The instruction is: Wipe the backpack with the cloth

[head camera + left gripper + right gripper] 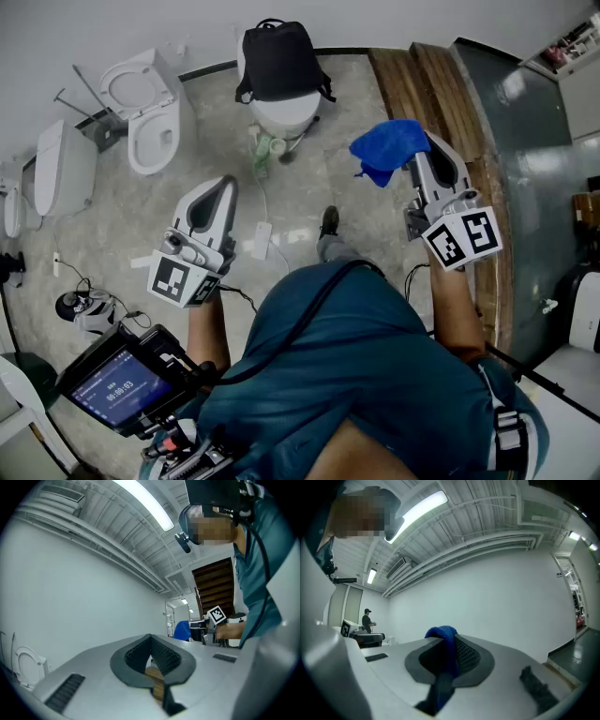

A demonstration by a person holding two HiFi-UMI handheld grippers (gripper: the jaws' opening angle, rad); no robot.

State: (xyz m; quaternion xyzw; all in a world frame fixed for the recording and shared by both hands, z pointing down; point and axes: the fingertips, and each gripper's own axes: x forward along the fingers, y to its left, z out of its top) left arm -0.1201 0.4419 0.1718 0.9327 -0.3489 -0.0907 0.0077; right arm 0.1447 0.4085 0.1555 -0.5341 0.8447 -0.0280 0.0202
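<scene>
While right claw [424,148] clamps cloth [386,150], backpack [279,61] sits well apart.

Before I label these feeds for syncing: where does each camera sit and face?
Head view: on the head, looking down at floor, backpack, left tool, right tool; torso shows.
Left gripper view: on left tool, aimed up at wall, ceiling; sleeve shows.
Right gripper view: on right tool, aimed up at wall; holds cloth.
All share the cloth.

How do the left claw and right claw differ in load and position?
The right claw is clamped on the blue cloth; the left claw is shut on nothing. The right claw is held farther forward than the left claw. Both are away from the backpack.
</scene>
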